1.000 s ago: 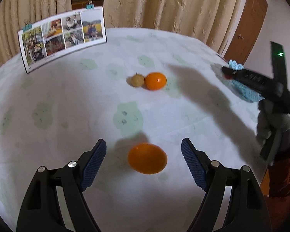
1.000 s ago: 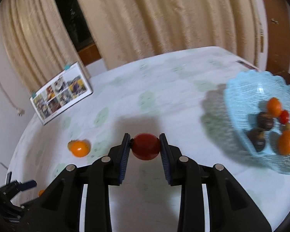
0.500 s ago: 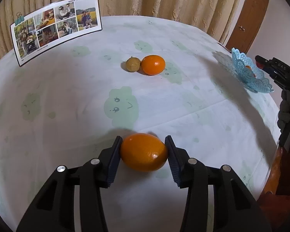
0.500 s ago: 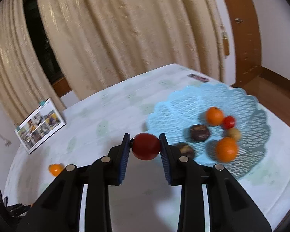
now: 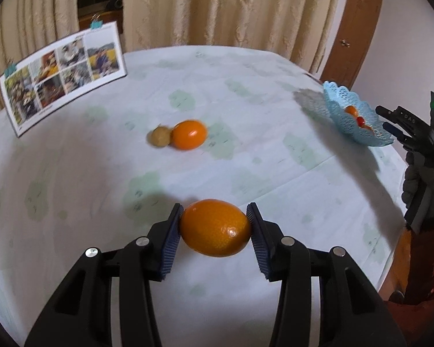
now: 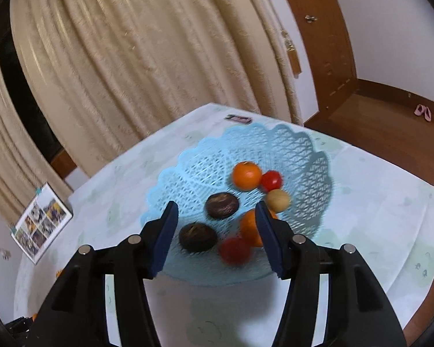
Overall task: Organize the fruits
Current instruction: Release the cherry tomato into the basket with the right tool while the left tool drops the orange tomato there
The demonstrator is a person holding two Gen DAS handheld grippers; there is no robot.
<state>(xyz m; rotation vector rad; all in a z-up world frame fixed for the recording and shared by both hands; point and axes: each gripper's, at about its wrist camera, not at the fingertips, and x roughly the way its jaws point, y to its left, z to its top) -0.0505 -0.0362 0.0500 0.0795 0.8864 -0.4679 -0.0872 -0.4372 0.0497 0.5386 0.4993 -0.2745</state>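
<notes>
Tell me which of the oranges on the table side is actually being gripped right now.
The near orange, clamped between the pads of the left hand-held gripper. The other orange lies free farther back on the tablecloth, touching a small brownish fruit.

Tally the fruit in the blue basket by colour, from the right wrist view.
Orange fruits: 2
Red fruits: 2
Dark brown fruits: 2
Tan fruit: 1
Total in the blue basket: 7
</notes>
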